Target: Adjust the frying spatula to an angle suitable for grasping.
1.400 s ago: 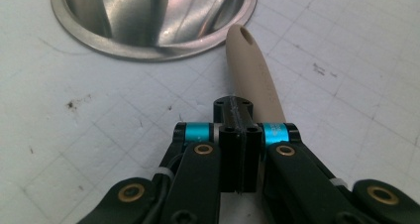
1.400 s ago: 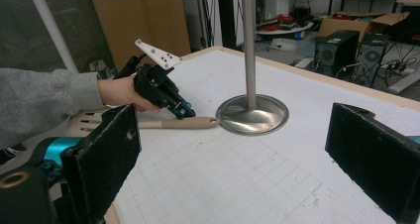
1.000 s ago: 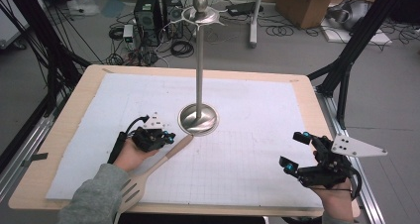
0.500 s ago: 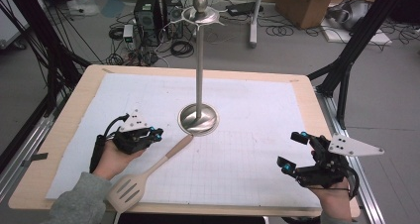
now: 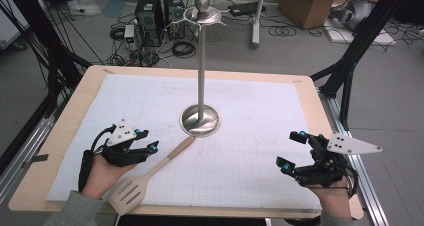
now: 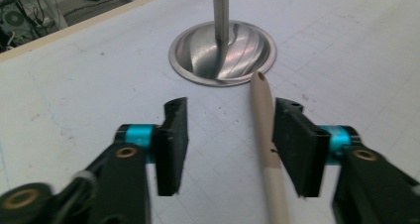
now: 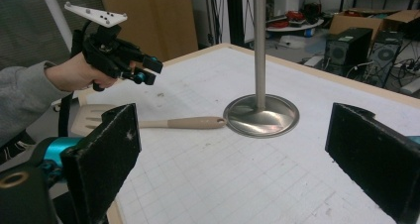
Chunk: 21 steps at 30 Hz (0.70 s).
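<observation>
while the spatula (image 5: 150,173) lies flat by the stand (image 5: 200,120), unhung, the left gripper (image 5: 150,147) has just been opening, clear of its handle, and the right gripper (image 5: 292,148) waits spread.

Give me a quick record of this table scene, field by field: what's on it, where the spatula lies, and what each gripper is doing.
surface: white gridded mat on wooden table
stand: tall silver metal pole stand with round base
utensil: beige slotted spatula, flat on mat, handle tip at the base
left gripper: jaws just opened, above the handle, not gripping
right gripper: open, holding nothing
</observation>
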Each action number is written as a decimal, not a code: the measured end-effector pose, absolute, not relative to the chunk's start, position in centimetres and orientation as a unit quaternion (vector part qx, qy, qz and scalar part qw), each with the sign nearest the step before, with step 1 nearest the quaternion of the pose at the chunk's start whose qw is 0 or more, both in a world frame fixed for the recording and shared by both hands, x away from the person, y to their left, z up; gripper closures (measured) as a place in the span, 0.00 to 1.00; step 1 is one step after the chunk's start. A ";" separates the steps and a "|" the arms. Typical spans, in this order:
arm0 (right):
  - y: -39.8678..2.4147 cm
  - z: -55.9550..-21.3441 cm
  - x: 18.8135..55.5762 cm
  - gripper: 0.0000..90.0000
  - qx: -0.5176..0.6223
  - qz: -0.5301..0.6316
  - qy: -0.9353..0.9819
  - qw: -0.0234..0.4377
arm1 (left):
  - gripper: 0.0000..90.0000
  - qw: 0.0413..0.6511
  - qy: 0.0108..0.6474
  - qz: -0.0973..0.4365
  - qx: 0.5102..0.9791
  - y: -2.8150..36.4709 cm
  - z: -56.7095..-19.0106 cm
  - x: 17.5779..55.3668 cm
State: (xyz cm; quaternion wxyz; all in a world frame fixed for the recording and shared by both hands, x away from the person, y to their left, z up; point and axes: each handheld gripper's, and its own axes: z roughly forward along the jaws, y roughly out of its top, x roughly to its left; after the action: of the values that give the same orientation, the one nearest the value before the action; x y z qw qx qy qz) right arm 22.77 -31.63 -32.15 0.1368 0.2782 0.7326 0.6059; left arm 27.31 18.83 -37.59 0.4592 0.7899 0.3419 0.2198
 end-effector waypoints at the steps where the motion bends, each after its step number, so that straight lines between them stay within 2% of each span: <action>1: -31.6 -32.1 22.9 0.07 0.277 0.607 0.732 0.135 | 0.42 0.458 0.339 0.220 0.792 18.9 -37.5 27.1; 5: -31.4 -32.1 23.2 0.07 0.273 0.610 0.732 0.131 | 0.24 0.476 0.333 0.204 0.788 18.9 -37.2 26.3; 7: -31.4 -32.0 23.5 0.07 0.271 0.613 0.731 0.130 | 0.18 0.479 0.334 0.187 0.790 18.9 -37.2 25.9; 10: -31.3 -31.9 23.8 0.07 0.267 0.616 0.730 0.129 | 0.05 0.470 0.339 0.198 0.791 19.0 -36.9 25.3; 21: -31.3 -31.7 24.9 0.07 0.262 0.629 0.721 0.122 | 0.05 0.504 0.349 0.170 0.772 20.3 -36.6 22.9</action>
State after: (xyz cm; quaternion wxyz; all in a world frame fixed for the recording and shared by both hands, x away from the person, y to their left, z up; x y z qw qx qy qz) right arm 24.86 -31.28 -31.74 0.1220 0.2619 0.7213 0.6295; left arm 22.92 20.33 -36.61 0.5039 0.7717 0.3487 0.1701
